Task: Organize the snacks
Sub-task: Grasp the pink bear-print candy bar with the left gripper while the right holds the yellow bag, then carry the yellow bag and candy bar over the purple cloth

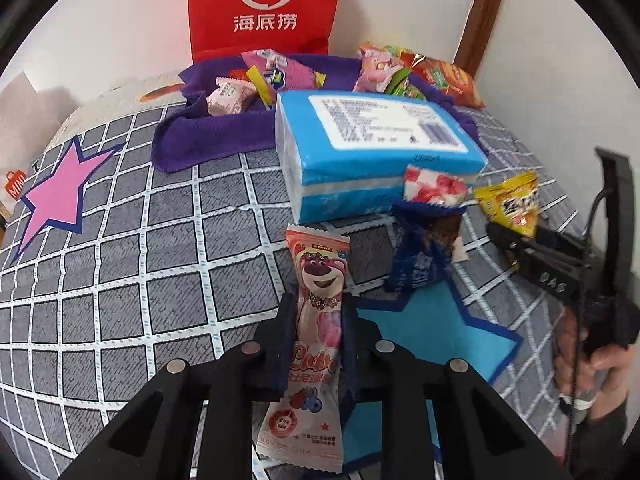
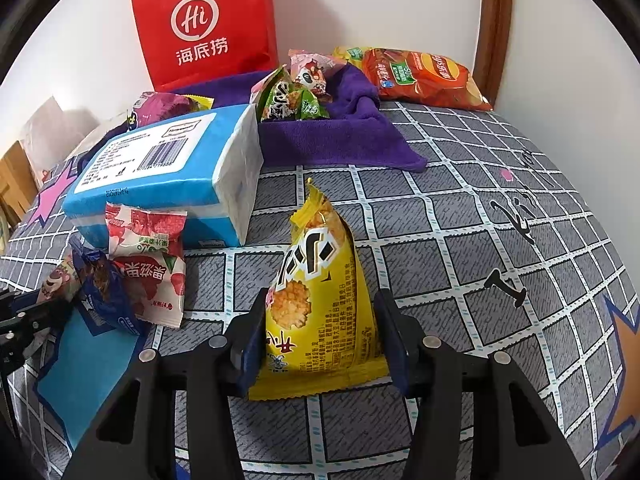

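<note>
right now both tools are loaded: the left tool (image 1: 318,316) is pinching the pink bear snack (image 1: 318,292) across its middle, and the right tool (image 2: 322,332) is pinching the yellow rice cracker pack (image 2: 320,292) low on its body, both just over the bed (image 2: 460,240). to do this well, carry each pack level to the purple towel (image 2: 344,136) where other snacks already sit, clearing the blue tissue pack (image 1: 372,148) and the loose red-and-white and dark blue packs beside it. soft checked bedding, white wall, a red paper bag (image 1: 264,4) standing behind, a wooden frame in the corner.
</note>
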The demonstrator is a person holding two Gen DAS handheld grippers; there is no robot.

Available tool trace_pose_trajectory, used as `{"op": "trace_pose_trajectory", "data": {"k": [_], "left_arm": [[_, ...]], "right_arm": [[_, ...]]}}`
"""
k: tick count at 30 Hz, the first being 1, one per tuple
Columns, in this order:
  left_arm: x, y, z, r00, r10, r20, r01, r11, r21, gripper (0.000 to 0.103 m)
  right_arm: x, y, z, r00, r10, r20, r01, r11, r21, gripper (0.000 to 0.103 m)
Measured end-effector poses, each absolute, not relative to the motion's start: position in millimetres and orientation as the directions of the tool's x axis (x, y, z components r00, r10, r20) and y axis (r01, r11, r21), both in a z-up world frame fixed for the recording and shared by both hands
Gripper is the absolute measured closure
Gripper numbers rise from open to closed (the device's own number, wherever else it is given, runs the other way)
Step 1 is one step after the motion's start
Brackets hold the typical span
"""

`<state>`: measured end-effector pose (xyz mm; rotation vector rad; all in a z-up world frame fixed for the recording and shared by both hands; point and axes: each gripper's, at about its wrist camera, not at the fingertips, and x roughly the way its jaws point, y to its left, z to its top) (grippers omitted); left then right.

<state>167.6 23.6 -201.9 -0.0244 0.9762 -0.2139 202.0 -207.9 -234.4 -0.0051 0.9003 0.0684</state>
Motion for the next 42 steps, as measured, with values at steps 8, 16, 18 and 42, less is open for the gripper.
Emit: {"op": "trace_pose_trajectory", "data": {"k": [8,16,18,42], "left_arm": [[162,31,-167,0.596,-0.202,-0.777,0.17,0.978,-0.124,0.083],[176,37,-134,0.631,-0.206,-0.748,0.16,0.978,-0.135,0.083],[180,39,-126,0.642,-0.206,-0.739,0.158,0.978,-0.135,0.083],[309,50,-79,0.7,-0.147,-0.699,0.111,0.989,-0.097,0.082]], "right_arm": [[195,-208,-219,0.627,0.056,-0.777,-0.067,0.998,0.018,0.057],[204,-213,-170,0.668,0.076,-0.741,-0.059,0.997,0.049,0.057],[208,-213,-157,0.678,0.072,-0.731,-0.059,0.997,0.044,0.057],[352,-170,-86,0.709,0.154,-0.688,-0.151,0.986,0.065,0.057]]}}
